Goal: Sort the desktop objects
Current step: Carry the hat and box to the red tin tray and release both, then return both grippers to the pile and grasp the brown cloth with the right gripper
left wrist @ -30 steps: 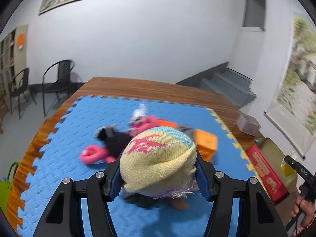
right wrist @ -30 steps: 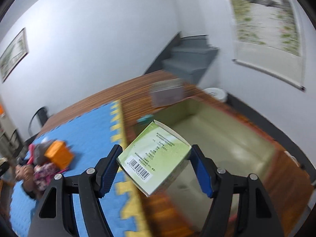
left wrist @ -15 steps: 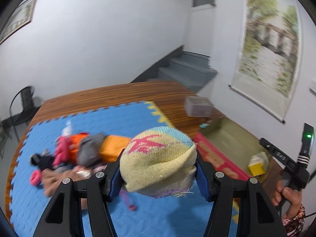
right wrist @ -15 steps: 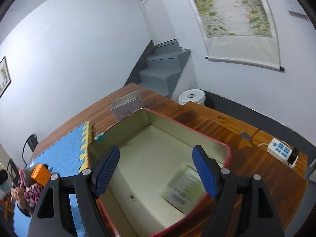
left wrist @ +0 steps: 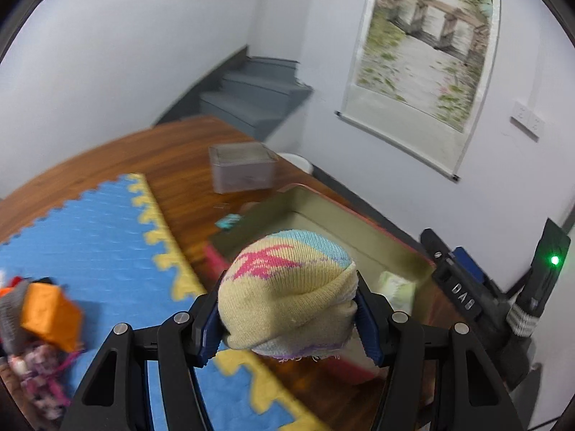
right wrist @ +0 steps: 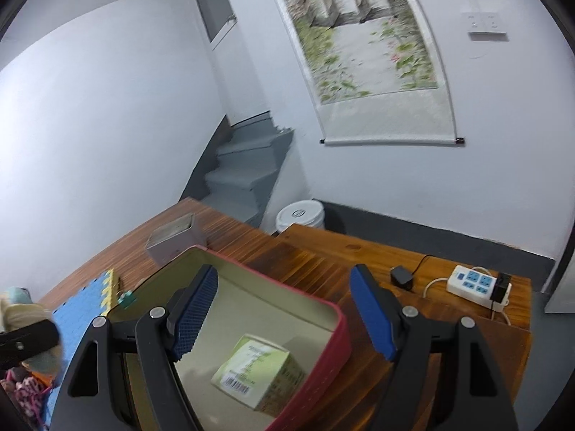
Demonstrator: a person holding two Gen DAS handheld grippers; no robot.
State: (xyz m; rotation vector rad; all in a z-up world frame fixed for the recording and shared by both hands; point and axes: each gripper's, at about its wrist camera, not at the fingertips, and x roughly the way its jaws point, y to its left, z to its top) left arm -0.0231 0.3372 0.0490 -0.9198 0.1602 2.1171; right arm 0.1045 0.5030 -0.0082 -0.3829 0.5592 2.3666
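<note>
On the blue mat (left wrist: 90, 222) at far left there's one orange block (left wrist: 48, 314) sitting on a blurry pile of soft stuff (left wrist: 32, 362). Next over, the left gripper (left wrist: 287, 318) has its jaws clamped on one knit sock ball (left wrist: 287, 289), held over the worktop (left wrist: 179, 165) right at the near edge of the one red box (right wrist: 323, 348). One green carton (right wrist: 257, 373) with a barcode lies inside it; its print's too blurry to read. Right gripper (right wrist: 284, 310) hangs above the box, jaws apart, nothing in them. "DAB" is printed on its side. One power strip (right wrist: 478, 283) at far right.
</note>
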